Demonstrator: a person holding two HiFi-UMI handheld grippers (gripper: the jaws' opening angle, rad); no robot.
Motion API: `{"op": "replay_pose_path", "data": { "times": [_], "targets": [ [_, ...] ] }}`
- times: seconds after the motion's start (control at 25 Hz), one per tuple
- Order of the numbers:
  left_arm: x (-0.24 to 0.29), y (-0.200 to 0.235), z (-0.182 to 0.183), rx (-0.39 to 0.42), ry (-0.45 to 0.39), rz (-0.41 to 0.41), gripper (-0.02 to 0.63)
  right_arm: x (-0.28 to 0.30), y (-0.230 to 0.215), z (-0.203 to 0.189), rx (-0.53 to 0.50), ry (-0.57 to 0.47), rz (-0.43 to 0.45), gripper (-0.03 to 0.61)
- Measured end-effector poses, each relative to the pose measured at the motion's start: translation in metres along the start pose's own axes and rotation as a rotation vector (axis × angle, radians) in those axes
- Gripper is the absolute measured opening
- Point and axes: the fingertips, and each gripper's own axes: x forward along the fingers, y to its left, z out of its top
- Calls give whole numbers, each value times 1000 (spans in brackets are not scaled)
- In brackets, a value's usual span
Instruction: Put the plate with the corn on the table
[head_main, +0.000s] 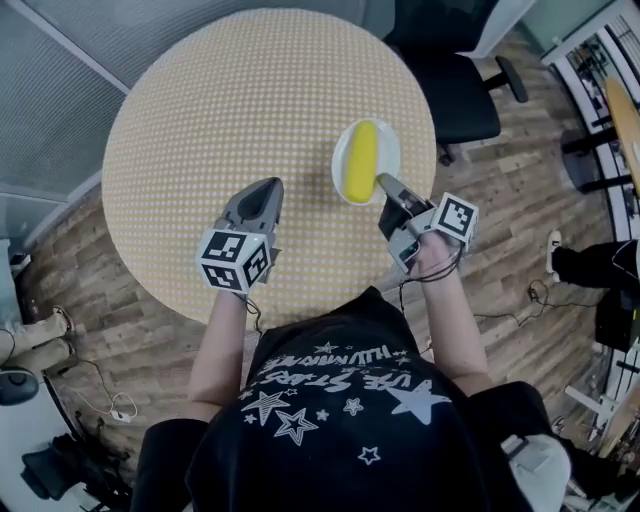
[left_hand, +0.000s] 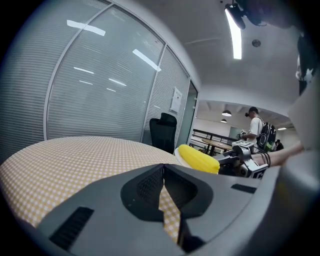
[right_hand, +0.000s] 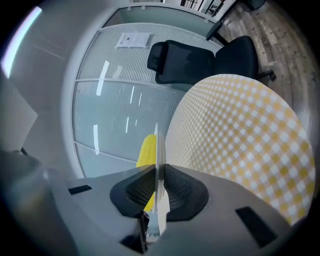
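Yellow corn (head_main: 361, 160) sits on the plate (head_main: 388, 135), rim pinched in the right gripper (head_main: 390, 188) over the table (head_main: 250, 120) at centre-right, probably awaiting a level set-down and release; left gripper (head_main: 262, 190) closed, empty.

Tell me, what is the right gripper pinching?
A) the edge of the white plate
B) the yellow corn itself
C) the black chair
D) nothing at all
A: in the right gripper view, the right gripper has its jaws shut on the thin white rim of the plate, while the corn lies on the plate beyond the jaws, not between them.
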Motion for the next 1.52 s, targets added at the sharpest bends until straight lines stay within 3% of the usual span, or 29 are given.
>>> {"op": "replay_pose_path", "data": {
  "times": [0.32, 0.72, 1.2, 1.52],
  "targets": [
    [58, 1, 8, -12, 15, 90, 8, 32, -24, 60, -4, 93, 18, 51],
    [103, 33, 10, -45, 44, 194, 8, 91, -57, 107, 0, 174, 4, 51],
    [148, 83, 3, -49, 92, 229, 8, 165, -97, 140, 26, 189, -55, 51],
    [166, 100, -8, -71, 110, 225, 8, 188, -113, 142, 41, 205, -100, 51]
  ]
}}
